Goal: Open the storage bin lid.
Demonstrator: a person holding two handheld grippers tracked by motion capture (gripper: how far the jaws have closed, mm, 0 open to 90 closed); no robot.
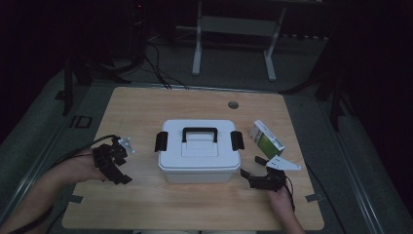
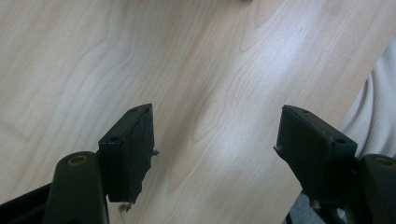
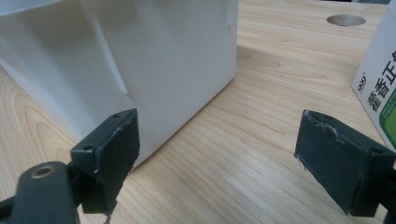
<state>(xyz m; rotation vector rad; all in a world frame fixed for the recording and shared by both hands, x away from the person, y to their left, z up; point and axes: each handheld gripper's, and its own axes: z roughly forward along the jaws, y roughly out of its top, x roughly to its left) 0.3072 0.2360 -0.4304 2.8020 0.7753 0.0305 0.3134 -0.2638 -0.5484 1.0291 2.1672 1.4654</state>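
Note:
A white plastic storage box (image 1: 199, 152) with a black handle (image 1: 199, 132) and two black side latches sits shut in the middle of the wooden table (image 1: 146, 105). A green and white carton (image 1: 266, 138) lies just right of it. My left gripper (image 1: 122, 169) rests on the table left of the box, open over bare wood (image 2: 217, 135). My right gripper (image 1: 254, 168) is open at the box's front right corner. In the right gripper view the box wall (image 3: 154, 60) stands by the left jaw and the carton (image 3: 380, 88) by the right jaw.
A round cable hole (image 1: 233, 104) sits in the table's far edge. A white metal frame (image 1: 234, 29) stands on the floor beyond the table. Cables (image 1: 160, 68) trail across the dark floor at the back left. A pale sleeve (image 2: 373, 107) shows in the left gripper view.

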